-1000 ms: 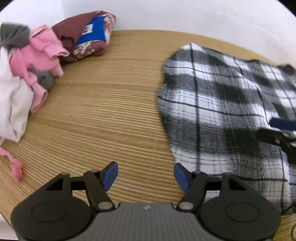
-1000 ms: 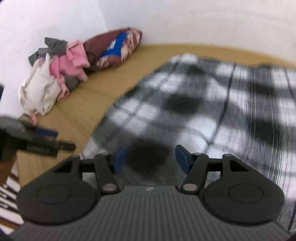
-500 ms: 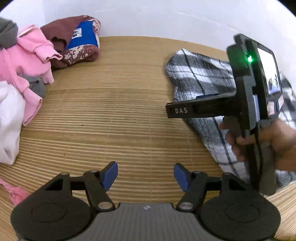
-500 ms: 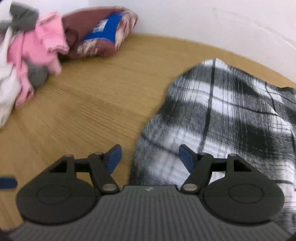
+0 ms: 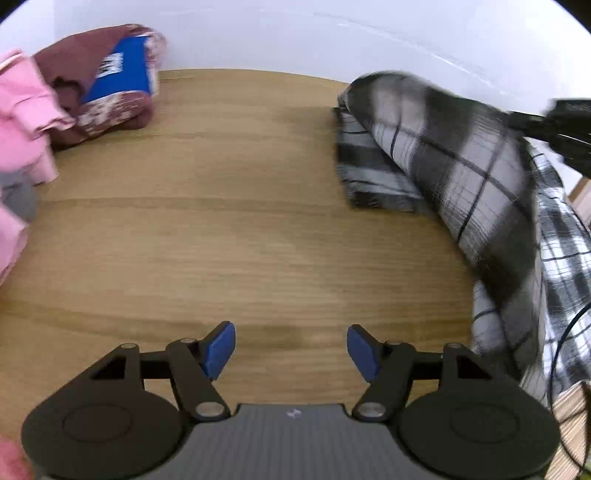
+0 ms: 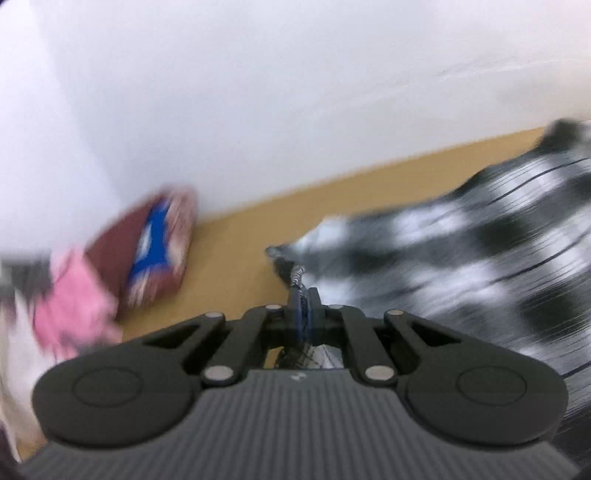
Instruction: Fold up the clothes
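Your right gripper [image 6: 303, 308] is clamped on the edge of the plaid shirt [image 6: 461, 243]: in the right wrist view a twist of checked cloth is pinched between the closed blue pads at centre frame. That grip looks meant to lift one edge and carry it over for a fold. In the left wrist view the shirt fills the right side of the frame, with one flap raised and arching over the part that lies flat on the table [image 5: 229, 221].

Your left gripper [image 5: 291, 349] is spread wide with nothing between the pads, over bare wood at lower centre, well apart from the shirt. My read: it's free to pin or catch the opposite edge.

Right wrist view is heavily motion-blurred, so I can't tell exactly which part of the shirt is pinched.

Surface is light wood with a fine grain, butted against a plain white wall [image 5: 295, 33]. Unfolded pile sits in the upper left of the left wrist view: a maroon garment with a blue patch [image 5: 110, 81], a pink garment [image 5: 26, 118] beside it.
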Available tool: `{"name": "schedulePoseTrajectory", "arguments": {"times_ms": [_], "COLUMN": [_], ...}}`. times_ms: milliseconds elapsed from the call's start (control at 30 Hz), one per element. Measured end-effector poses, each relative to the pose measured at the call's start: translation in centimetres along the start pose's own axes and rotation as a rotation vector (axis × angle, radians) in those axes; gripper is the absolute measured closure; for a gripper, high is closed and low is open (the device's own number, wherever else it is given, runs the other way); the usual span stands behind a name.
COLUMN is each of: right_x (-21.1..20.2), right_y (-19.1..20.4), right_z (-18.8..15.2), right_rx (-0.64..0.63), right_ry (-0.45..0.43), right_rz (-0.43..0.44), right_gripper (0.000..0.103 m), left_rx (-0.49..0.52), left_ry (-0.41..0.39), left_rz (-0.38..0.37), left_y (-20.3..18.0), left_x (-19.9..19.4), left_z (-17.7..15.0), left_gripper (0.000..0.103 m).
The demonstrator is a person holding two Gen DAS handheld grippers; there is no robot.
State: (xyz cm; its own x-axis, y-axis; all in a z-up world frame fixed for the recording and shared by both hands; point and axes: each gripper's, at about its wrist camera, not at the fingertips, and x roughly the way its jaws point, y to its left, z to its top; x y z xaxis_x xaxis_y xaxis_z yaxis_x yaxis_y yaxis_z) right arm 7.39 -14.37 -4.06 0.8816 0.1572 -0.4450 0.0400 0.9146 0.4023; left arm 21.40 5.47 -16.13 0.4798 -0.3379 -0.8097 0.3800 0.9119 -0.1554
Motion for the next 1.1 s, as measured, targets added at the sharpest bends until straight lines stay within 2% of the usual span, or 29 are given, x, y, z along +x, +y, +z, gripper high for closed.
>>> {"name": "schedulePoseTrajectory", "arguments": {"times_ms": [100,233,267,333,400,433,467,533,633,767,800,833,867,967,1100], "right_x": [-2.7,-4.6,-4.8,-4.7,-3.7,-3.0,-2.1,-0.5,2.3,5.5,5.9,6.1,5.9,2.7,-3.2], "right_y": [-4.5,-10.0,-11.1,-12.6,-12.9,-12.6,-11.9,-9.9,-7.7,-6.3,-6.4,-6.5,-6.6,-6.6,-7.1], "right_z": [2.5,4.3,4.5,4.3,3.4,2.7,1.6,-0.6,-2.8,-4.2,-4.4,-4.4,-4.2,-2.8,-0.6], "right_rx": [0.012,0.001,0.009,0.051,0.105,0.102,0.075,0.008,-0.041,-0.088,-0.088,-0.079,-0.065,-0.068,-0.138], "right_ry": [-0.096,-0.163,-0.154,-0.084,0.054,0.120,0.183,0.252,0.315,0.365,0.361,0.350,0.335,0.203,0.023], "right_rz": [-0.134,-0.345,-0.369,-0.335,-0.226,-0.182,-0.147,-0.099,-0.099,-0.164,-0.175,-0.182,-0.187,-0.185,-0.284], "right_gripper": [0.098,0.098,0.098,0.095,0.092,0.083,0.067,0.057,0.057,0.058,0.059,0.084,0.095,0.095,0.096], "left_rx": [0.027,0.058,0.060,0.064,0.069,0.078,0.087,0.105,0.112,0.078,0.073,0.070,0.071,0.073,0.063], "left_ry": [0.009,0.036,0.040,0.050,0.047,0.052,0.058,0.070,0.072,0.080,0.081,0.080,0.076,0.069,0.072], "left_rz": [-0.053,-0.117,-0.139,-0.183,-0.222,-0.226,-0.228,-0.232,-0.232,-0.256,-0.253,-0.249,-0.247,-0.251,-0.263], "left_y": [-1.6,-4.0,-4.7,-6.0,-7.0,-7.4,-7.8,-8.5,-8.7,-8.4,-8.4,-8.4,-8.4,-8.4,-8.6], "left_x": [1.6,3.7,4.1,4.8,5.1,5.2,5.2,5.4,5.2,4.8,4.8,4.7,4.6,4.2,4.4], "left_z": [1.5,2.5,2.7,3.0,3.0,2.8,2.7,2.4,1.9,1.3,1.2,1.1,1.1,1.0,1.2], "left_gripper": [0.034,0.034,0.034,0.034,0.034,0.034,0.034,0.034,0.034,0.034,0.034,0.034,0.034,0.033,0.033]}}
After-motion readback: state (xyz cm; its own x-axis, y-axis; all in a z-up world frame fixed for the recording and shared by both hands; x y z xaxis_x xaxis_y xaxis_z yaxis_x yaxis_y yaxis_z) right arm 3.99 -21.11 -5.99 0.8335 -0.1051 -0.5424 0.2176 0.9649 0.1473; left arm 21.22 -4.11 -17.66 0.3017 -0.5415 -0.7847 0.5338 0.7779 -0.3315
